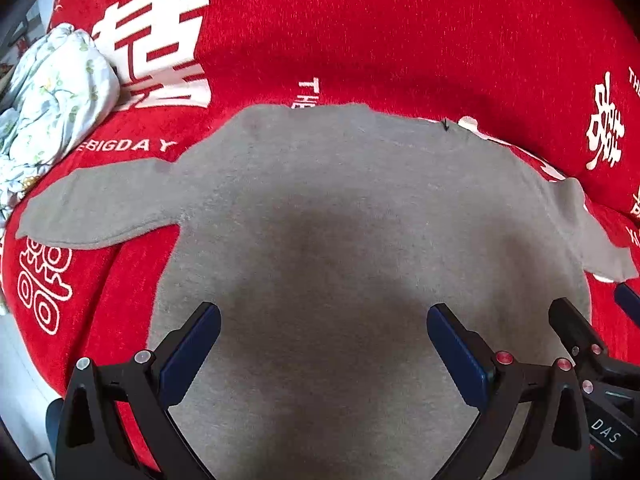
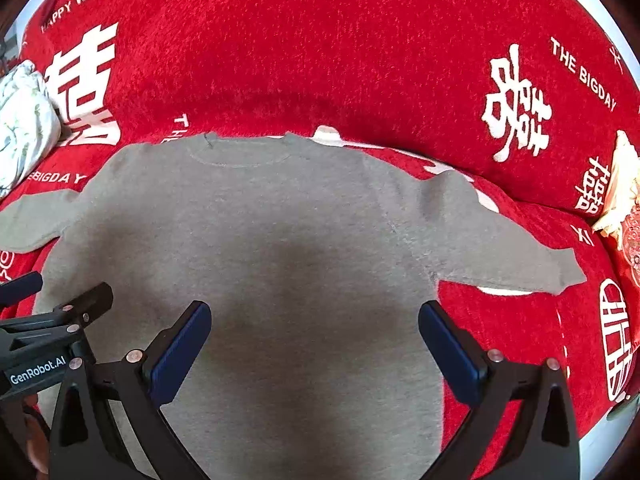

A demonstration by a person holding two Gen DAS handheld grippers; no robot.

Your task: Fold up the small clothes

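Grey and soft, the small sweater [image 1: 340, 208] lies flat on the red blanket [image 1: 360, 32], which has white characters and English words printed on it. Its neckline [image 2: 240, 152] points away from you and both sleeves are spread out to the sides, the left sleeve [image 1: 96, 204] and the right sleeve [image 2: 512, 252].

Your left gripper [image 1: 324, 344] is above the lower part of the sweater body, with the jaws wide apart and nothing between them. Your right gripper [image 2: 314, 344] is just beside it, above the same part of the cloth, also spread wide and holding nothing. Whether the fingertips touch the fabric, I cannot tell.

At the far left a bundle of pale flowered cloth [image 1: 52, 100] rests on the blanket, apart from the sweater.
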